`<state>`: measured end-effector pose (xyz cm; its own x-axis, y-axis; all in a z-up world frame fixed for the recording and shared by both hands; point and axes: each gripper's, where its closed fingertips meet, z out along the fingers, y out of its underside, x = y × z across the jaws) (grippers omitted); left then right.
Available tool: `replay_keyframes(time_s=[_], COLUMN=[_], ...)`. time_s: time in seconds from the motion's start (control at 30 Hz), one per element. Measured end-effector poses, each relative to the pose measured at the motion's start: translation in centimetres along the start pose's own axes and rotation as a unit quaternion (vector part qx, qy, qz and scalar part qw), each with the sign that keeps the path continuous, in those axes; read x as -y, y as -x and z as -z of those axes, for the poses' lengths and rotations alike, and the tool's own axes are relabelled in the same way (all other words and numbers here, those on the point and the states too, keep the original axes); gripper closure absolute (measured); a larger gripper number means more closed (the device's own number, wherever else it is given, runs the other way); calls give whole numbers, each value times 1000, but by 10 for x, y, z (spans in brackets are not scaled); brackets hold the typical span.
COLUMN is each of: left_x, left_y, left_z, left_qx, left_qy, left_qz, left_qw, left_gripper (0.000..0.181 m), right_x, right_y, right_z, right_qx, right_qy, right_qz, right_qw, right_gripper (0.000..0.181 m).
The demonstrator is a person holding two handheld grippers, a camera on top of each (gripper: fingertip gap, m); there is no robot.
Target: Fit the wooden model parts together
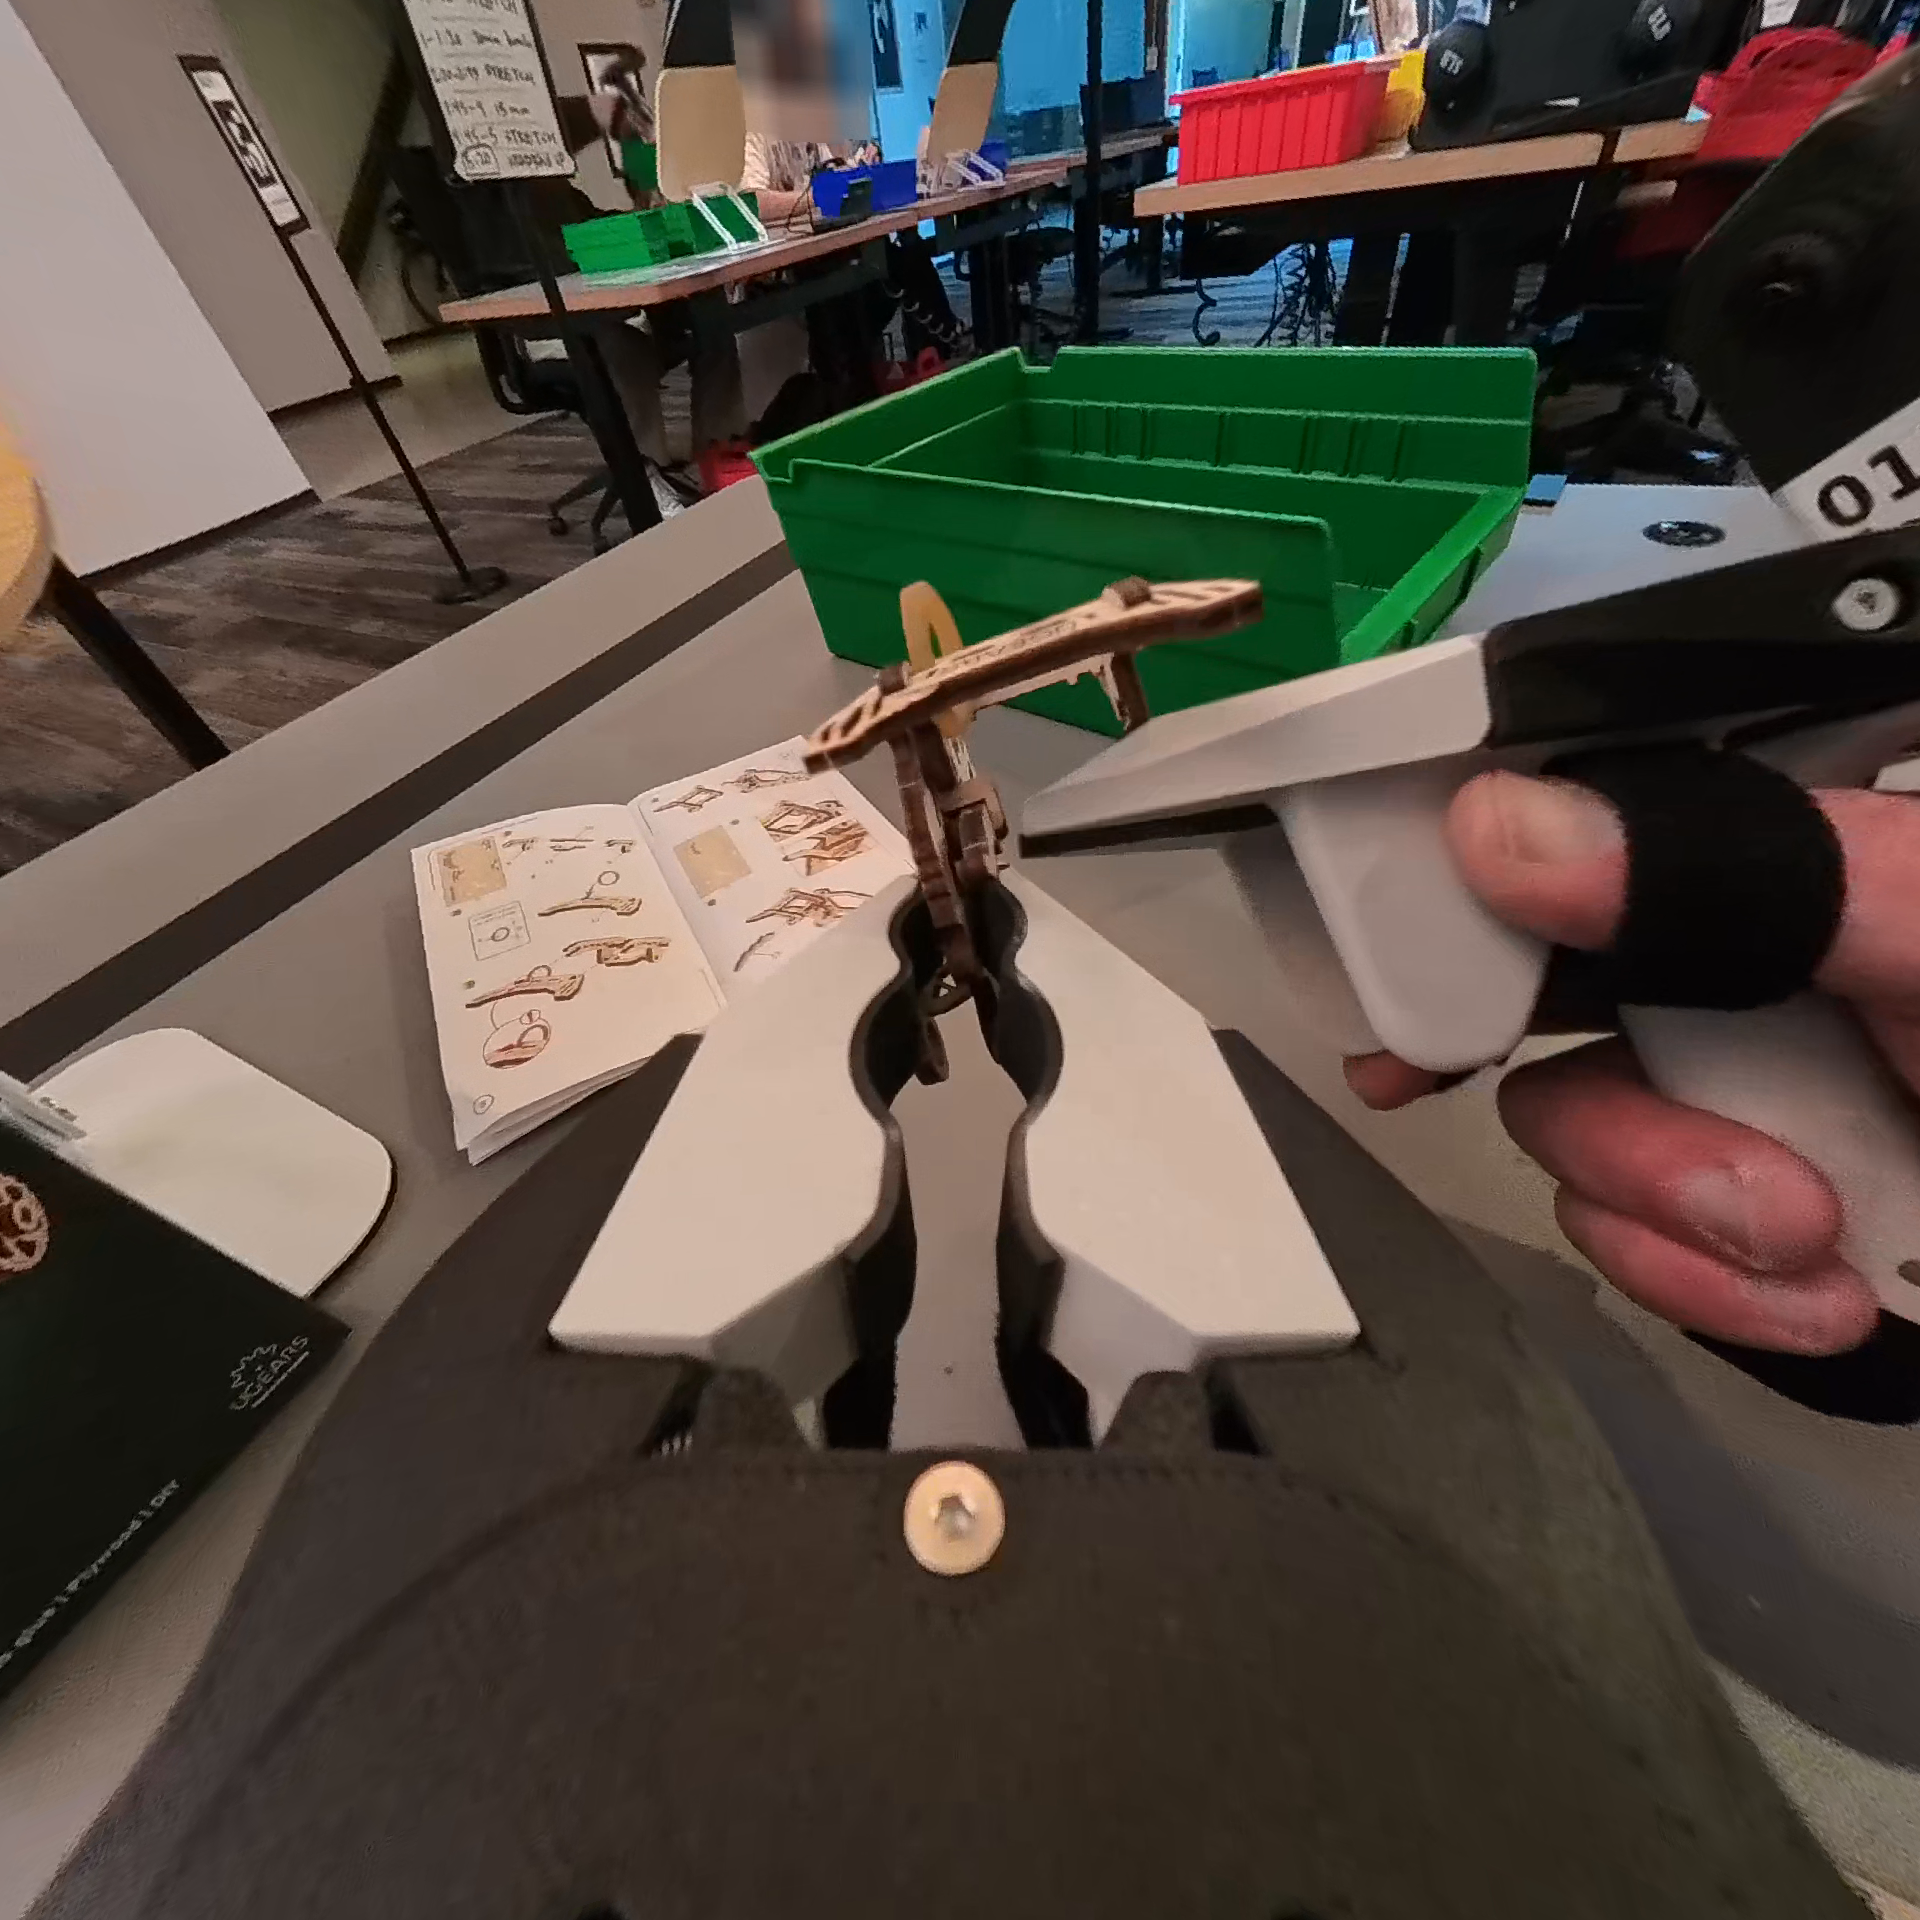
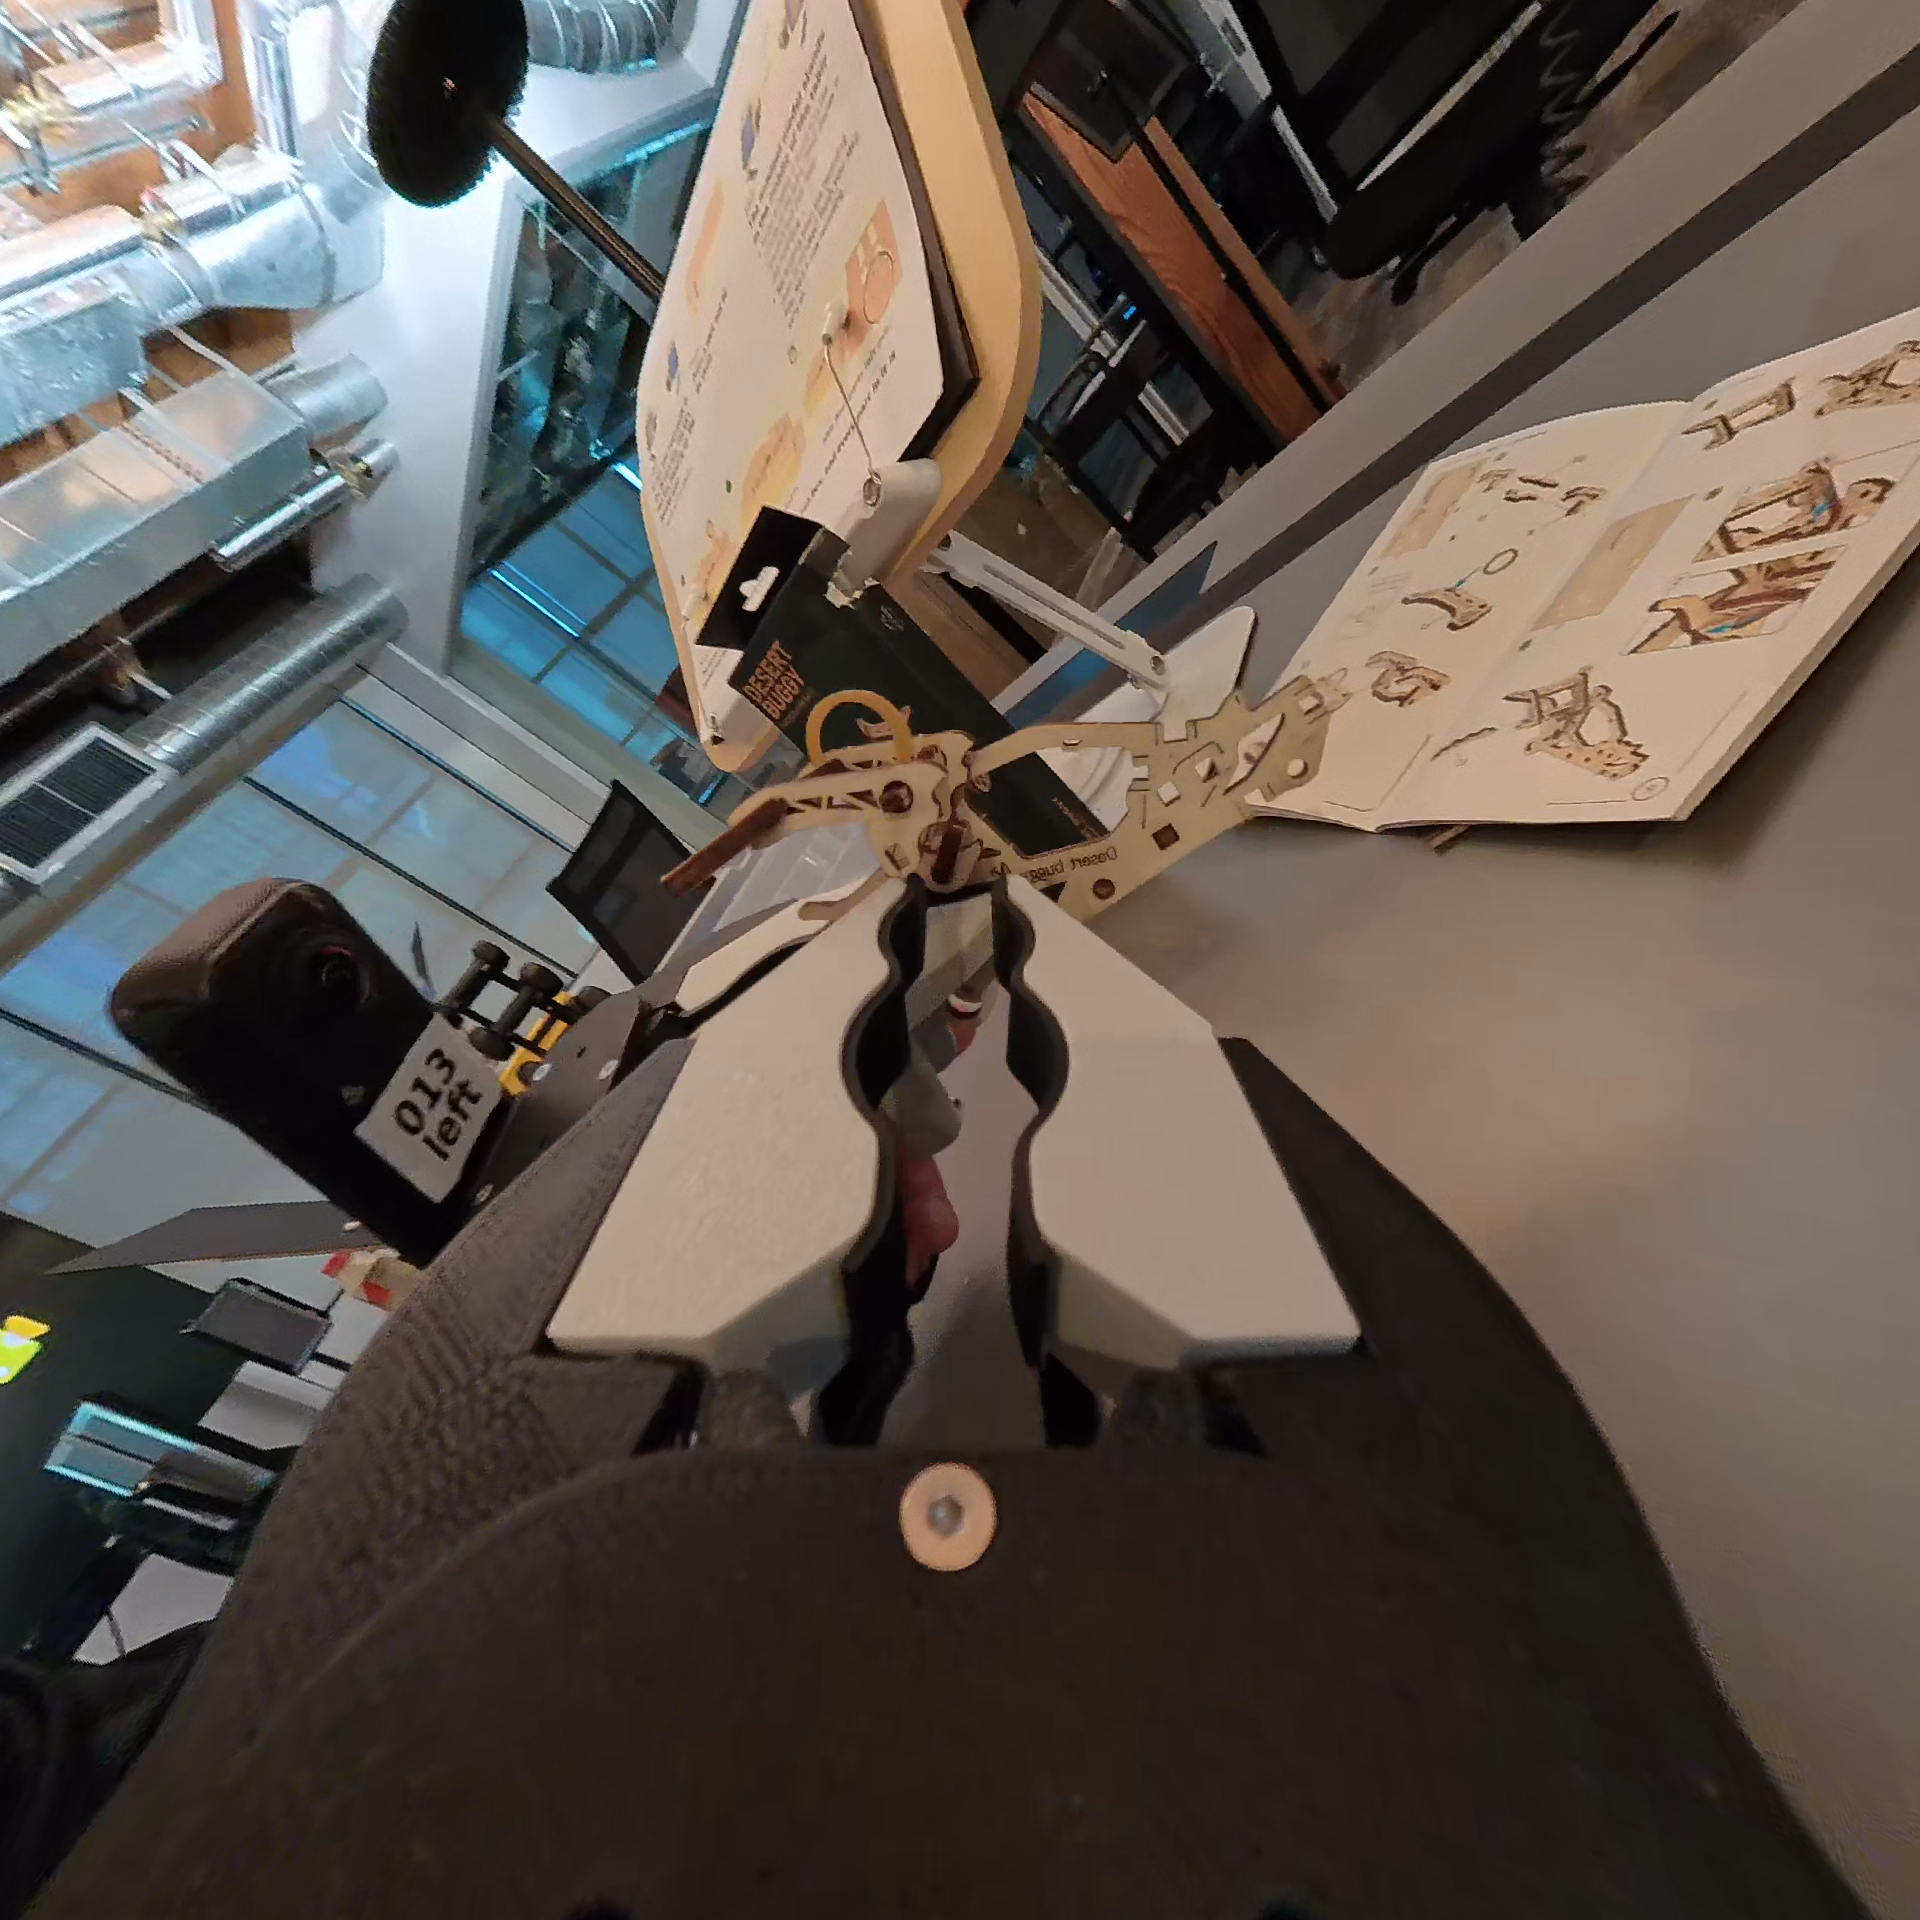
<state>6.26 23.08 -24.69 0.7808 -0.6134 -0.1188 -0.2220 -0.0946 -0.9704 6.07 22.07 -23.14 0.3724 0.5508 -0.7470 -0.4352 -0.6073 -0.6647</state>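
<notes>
Wooden model (image 1: 966,831) | left gripper (image 1: 961,894) clamps it | right gripper (image 2: 956,894) pinches it too

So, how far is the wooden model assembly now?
Partly done: several pieces are already joined into one wooden model, with a rubber band looped on it. The left gripper is clamped on its lower part, and the right gripper comes alongside it. The instruction booklet lies open. What remains cannot be judged.

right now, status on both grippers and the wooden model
Left gripper shut on wooden model, held above the table. Right gripper beside it, empty as far as visible. Green bin behind, booklet below; nothing blocking.
</notes>
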Motion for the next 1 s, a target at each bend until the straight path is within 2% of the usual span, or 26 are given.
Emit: replay_keyframes(time_s=[0.2, 0.43, 0.67, 1.0], left_x=[-1, 0, 0, 1], left_y=[-8, -13, -10, -4], left_z=[-2, -3, -1, 2], left_qx=[-6, -8, 0, -33], left_qy=[2, 1, 7, -12], left_qz=[-15, -27, -15, 66], left_qw=[1000, 1000, 1000, 997], left_gripper=[176, 176, 176, 176], right_x=[4, 6, 3, 1], right_y=[-2, -3, -4, 1], right_z=[1, 3, 4, 0], right_qx=[1, 2, -17, 0], right_qy=[-14, -22, -11, 14], right_qz=[-5, -20, -8, -10], right_qw=[1000, 1000, 1000, 1000], right_gripper=[163, 176, 177, 178])
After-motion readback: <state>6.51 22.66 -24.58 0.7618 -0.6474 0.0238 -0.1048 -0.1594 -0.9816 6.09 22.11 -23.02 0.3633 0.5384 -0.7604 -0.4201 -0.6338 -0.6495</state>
